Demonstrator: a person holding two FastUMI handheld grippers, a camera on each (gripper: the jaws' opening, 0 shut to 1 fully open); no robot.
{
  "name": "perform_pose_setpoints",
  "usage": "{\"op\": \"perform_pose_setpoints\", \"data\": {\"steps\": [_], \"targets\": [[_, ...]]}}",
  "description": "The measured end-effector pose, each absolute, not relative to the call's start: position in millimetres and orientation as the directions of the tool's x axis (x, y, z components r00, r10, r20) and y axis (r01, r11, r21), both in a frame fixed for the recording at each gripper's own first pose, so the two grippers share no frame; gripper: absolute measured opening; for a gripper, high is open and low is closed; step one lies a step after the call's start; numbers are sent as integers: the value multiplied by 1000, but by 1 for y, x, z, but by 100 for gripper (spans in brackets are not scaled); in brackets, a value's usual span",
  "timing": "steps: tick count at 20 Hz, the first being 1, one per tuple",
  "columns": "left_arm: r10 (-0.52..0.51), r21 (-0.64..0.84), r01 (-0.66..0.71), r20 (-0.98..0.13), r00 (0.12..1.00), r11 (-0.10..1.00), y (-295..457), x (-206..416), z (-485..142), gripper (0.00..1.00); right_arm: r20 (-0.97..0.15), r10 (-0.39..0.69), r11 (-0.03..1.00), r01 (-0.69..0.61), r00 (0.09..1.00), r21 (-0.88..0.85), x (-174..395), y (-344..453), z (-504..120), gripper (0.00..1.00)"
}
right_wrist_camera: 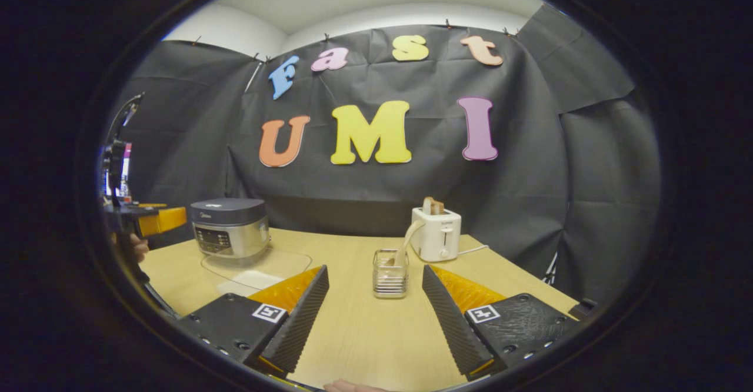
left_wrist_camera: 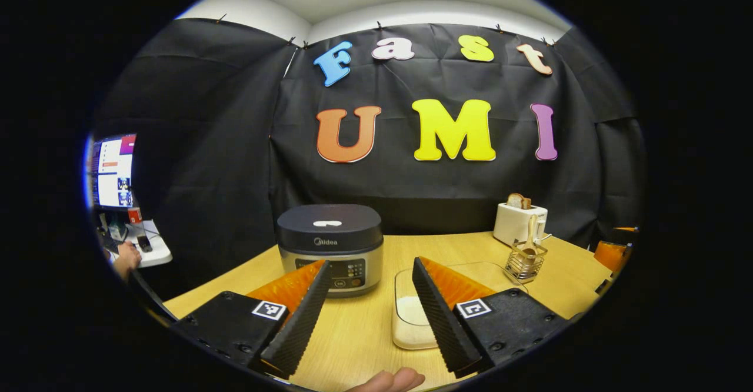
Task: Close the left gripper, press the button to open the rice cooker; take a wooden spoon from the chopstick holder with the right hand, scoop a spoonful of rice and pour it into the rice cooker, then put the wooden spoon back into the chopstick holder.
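Left tongs (left_wrist_camera: 367,315) hanging open above the wooden surface (left_wrist_camera: 353,333), rice cooker (left_wrist_camera: 330,246) sitting lid-down just ahead, right tongs (right_wrist_camera: 375,321) gaping wide, wooden spoon (right_wrist_camera: 407,240) leaning in the chopstick holder (right_wrist_camera: 390,273) beyond them, toaster (right_wrist_camera: 438,233) standing behind.

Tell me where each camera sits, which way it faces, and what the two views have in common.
Left gripper view: rides the left gripper, open above the table, facing the shut rice cooker and the clear rice container; a fingertip shows below.
Right gripper view: rides the right gripper, open, facing the chopstick holder with the wooden spoon; the other gripper shows far left.
Shared: cooker, holder, toaster, table.
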State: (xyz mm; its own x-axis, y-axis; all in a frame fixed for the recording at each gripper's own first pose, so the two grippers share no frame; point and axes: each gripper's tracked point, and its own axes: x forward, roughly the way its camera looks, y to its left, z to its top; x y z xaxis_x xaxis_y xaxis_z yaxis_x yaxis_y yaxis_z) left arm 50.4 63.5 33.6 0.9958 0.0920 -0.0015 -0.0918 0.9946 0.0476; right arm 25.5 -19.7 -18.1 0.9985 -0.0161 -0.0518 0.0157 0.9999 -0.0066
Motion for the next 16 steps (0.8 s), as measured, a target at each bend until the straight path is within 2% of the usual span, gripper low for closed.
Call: {"op": "perform_pose_setpoints", "data": {"steps": [6, 8, 10, 11, 12, 13, 14, 16], "targets": [[138, 58, -136, -38, 990, 989, 102, 109, 66, 68, -112, -12, 1000, 12, 994, -7, 62, -22, -32, 96], [137, 34, -135, -63, 989, 990, 113, 133, 71, 51, -123, -8, 1000, 7, 992, -9, 75, -22, -32, 96], [125, 24, -123, -103, 987, 992, 119, 156, 69, 44, -129, -4, 1000, 1, 992, -23, 88, -23, -34, 95], [123, 40, -119, -128, 984, 992, 122, 165, 66, 35, -128, -8, 1000, 4, 992, -29, 94, -25, -33, 95], [133, 66, -125, -156, 979, 990, 126, 175, 61, 32, -128, -9, 1000, 5, 992, -29, 100, -26, -32, 95], [166, 91, -152, -181, 969, 984, 136, 181, 57, 23, -133, -7, 1000, 4, 991, -23, 105, -27, -34, 95], [176, 106, -157, -200, 964, 982, 142, 187, 55, 4, -140, -3, 1000, 1, 990, -12, 110, -28, -35, 95], [176, 87, -159, -241, 954, 983, 143, 201, 45, 5, -161, 9, 1000, -8, 987, 6, 118, -30, -42, 95]]}}
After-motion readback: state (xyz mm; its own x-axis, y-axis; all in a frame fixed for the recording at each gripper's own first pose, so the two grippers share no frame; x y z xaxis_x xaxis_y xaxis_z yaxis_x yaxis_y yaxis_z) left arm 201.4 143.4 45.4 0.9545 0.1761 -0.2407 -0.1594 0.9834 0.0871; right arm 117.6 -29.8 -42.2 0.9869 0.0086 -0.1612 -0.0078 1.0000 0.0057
